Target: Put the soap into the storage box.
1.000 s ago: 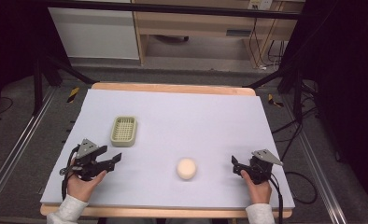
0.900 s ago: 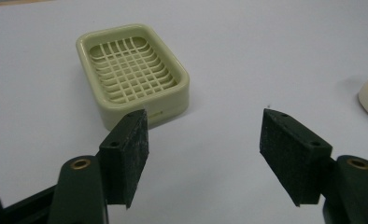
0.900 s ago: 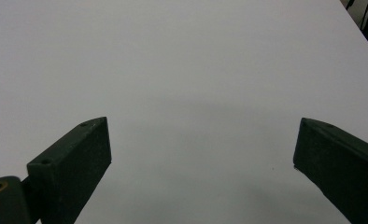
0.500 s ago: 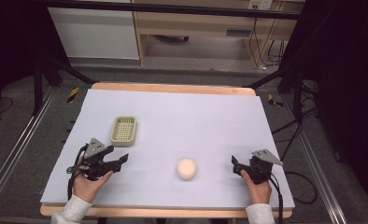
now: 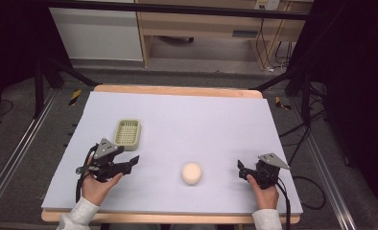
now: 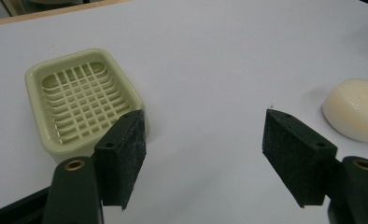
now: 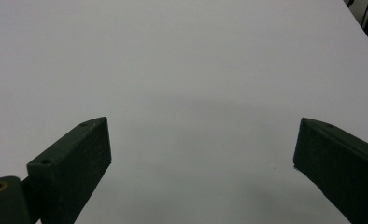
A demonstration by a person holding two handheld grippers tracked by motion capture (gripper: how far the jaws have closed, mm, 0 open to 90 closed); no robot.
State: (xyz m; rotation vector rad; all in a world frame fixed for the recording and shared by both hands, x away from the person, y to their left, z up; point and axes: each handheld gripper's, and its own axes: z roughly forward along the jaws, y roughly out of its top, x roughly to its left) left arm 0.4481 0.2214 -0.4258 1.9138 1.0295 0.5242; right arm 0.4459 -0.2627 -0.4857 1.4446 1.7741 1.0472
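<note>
A pale green soap dish [image 5: 127, 132] with a slotted grid bottom lies empty on the left half of the white table top. A round cream soap bar [image 5: 192, 173] rests near the front middle. My left gripper [image 5: 131, 163] is held just in front of the dish, pointing right toward the soap, open and empty. In the left gripper view the dish [image 6: 84, 100] is beyond the left jaw and the soap [image 6: 355, 109] beyond the right jaw, with my left gripper [image 6: 205, 128] wide apart. My right gripper [image 5: 241, 170] stays at the front right, and my right gripper [image 7: 203, 128] is open over bare table.
The white table top [image 5: 201, 124] has a wooden edge at the back and front. Dark frame bars, cables and a metal rail run along both sides. A wooden shelf unit [image 5: 201, 28] stands behind the table.
My left gripper has moved right and a little forward, from the table's left edge to just in front of the dish. The right gripper, dish and soap have not moved.
</note>
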